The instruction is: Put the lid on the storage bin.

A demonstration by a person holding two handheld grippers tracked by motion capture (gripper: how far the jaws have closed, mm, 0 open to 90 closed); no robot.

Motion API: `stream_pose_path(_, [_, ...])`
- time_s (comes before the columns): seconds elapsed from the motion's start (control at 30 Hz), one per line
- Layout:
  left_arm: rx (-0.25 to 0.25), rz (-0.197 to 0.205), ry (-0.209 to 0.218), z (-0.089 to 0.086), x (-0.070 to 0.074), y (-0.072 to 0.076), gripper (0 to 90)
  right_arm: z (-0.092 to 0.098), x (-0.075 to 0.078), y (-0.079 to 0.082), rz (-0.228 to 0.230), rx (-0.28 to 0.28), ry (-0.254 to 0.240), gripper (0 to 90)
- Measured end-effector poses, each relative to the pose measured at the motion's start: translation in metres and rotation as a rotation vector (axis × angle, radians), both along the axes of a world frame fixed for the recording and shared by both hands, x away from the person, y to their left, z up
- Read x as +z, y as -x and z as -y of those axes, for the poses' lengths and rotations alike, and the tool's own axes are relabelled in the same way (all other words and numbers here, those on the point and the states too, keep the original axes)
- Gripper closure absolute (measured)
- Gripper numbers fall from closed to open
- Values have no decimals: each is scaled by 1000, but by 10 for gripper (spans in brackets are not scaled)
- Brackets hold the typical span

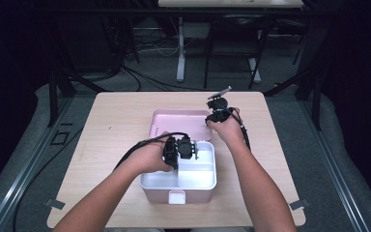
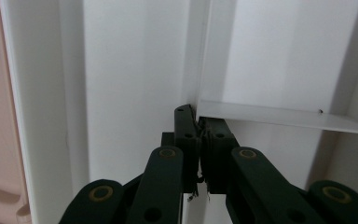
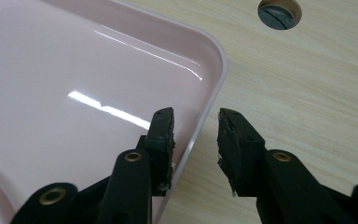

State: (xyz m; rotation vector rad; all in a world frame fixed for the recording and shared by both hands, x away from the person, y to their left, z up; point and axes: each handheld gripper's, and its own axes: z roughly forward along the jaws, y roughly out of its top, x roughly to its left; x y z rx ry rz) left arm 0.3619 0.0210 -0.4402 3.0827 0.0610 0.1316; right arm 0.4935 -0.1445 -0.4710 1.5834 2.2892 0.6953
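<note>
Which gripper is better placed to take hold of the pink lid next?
Right. The right gripper has its open jaws astride the pink lid rim. The left gripper is shut on the white divider inside the box.

Left claw (image 2: pixel 199 140) pinched closed, pointing down; right claw (image 3: pixel 195 140) parted, forearms reaching forward.

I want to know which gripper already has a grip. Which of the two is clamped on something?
The left gripper: its jaws are pinched on the white divider inside the box. The right gripper only straddles the pink lid's rim, jaws apart.
</note>
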Motion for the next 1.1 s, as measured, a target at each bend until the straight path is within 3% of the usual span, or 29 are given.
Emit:
stream_pose_path(0.07, [0, -1, 0, 0, 0, 0, 865, -1, -2, -1, 6, -21, 17, 695])
stream_pose_path(0.1, [0, -1, 1, 0, 0, 0, 865, 1, -2, -3, -31, 7, -27, 706])
stream_pose_path(0.17, [-1, 0, 1, 0, 0, 0, 865, -1, -4, -4, -34, -19, -27, 739])
stream_pose_path(0.7, [-1, 2, -8, 1, 0, 0, 865, 1, -3, -7, -90, -73, -74, 782])
stream_pose_path(0.77, [-1, 1, -8, 1, 0, 0, 865, 0, -3, -8, -71, -86, -79, 789])
stream_pose_path(0.83, [-2, -2, -10, 1, 0, 0, 865, -1, 1, -8, -97, -94, -63, 800])
stream_pose_path(1.1, [-1, -3, -11, 2, 0, 0, 865, -4, 5, -7, -98, -99, -50, 811])
